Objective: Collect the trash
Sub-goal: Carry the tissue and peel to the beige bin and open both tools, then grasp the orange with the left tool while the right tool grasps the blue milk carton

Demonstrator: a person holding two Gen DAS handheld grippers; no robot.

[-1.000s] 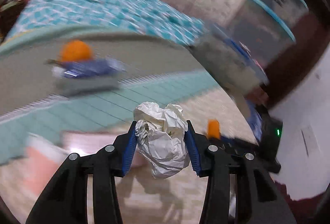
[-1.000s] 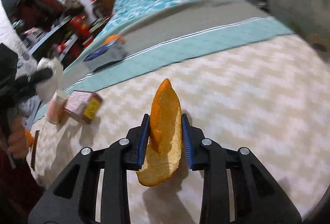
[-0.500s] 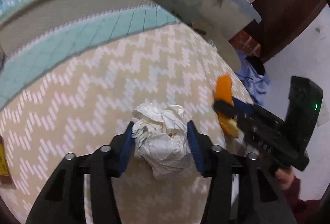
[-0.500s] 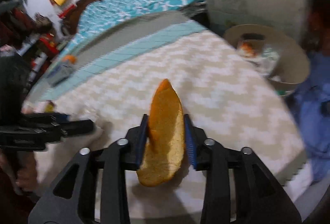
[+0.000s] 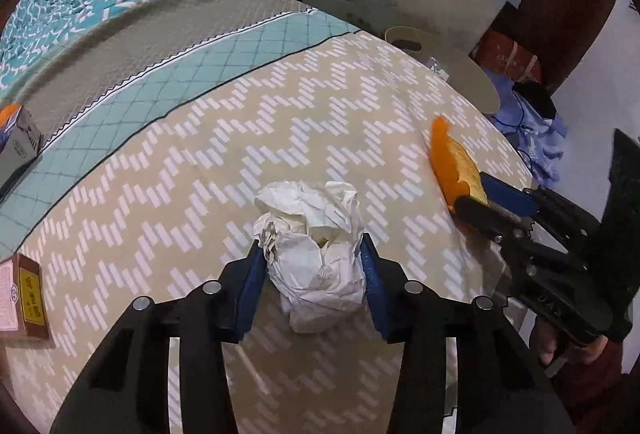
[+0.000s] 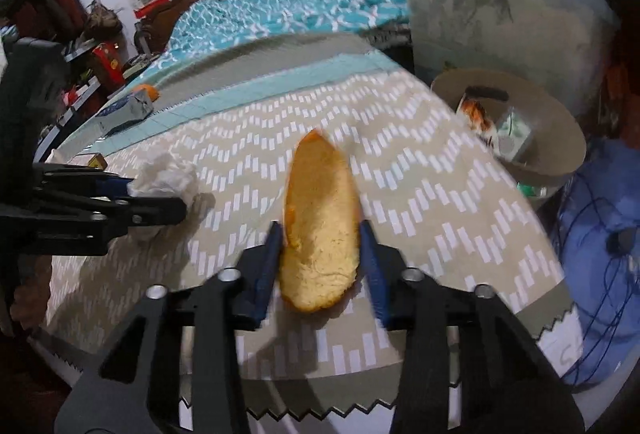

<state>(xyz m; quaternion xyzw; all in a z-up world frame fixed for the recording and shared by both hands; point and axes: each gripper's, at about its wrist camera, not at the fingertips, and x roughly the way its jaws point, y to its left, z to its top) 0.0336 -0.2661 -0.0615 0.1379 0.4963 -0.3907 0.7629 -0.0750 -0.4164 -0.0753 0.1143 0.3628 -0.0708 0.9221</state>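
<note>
Left gripper (image 5: 312, 270) jaws, having just closed in, clenched on crumpled white paper ball (image 5: 316, 250), held over beige zigzag-patterned mat (image 5: 240, 162) on bed. Right gripper (image 6: 320, 258) jaws, likewise just narrowed, pinched curved orange peel (image 6: 320, 218) by its sides, above same mat. Tan round bin (image 6: 560, 130) with scraps inside stood beyond mat's right edge, beside lidded translucent tub (image 6: 500, 30).
</note>
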